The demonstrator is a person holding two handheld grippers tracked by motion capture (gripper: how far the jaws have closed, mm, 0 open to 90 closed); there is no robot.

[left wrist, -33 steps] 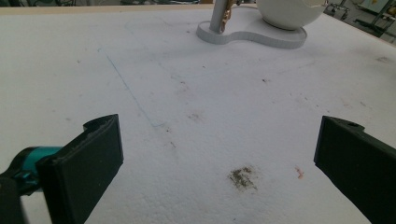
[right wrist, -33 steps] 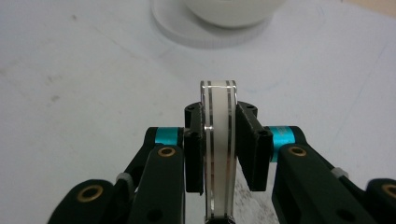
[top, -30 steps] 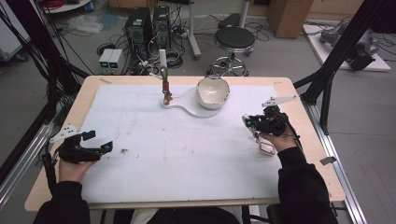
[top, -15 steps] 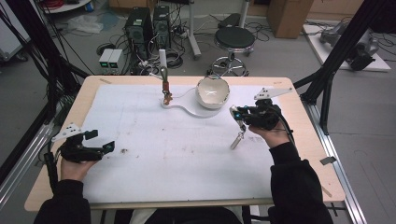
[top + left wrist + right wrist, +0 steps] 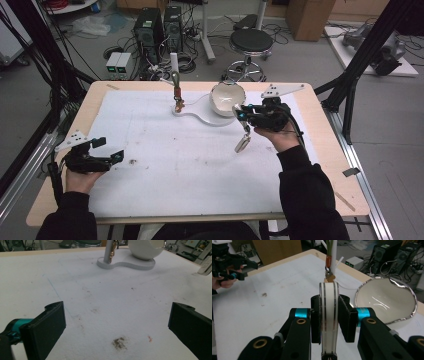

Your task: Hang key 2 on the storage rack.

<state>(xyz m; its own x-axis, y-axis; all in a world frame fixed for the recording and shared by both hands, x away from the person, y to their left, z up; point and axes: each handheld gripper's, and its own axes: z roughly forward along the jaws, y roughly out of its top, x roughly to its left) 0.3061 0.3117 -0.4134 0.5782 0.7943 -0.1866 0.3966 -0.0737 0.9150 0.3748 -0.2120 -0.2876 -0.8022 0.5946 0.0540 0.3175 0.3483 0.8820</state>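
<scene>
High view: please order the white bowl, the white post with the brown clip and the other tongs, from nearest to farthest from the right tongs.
1. White bowl: just left of the right tongs.
2. White post with the brown clip: farther left, on the same white base.
3. Left tongs: far across, at the table's near left.

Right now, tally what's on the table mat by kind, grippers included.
Grippers: 2, left gripper open over the mat, right gripper shut on the spoon
Spoons: 1, spoon hanging from the right gripper
Bowls: 1, white bowl on the stand
Stands: 1, white stand with an upright post
Total: 5
</scene>
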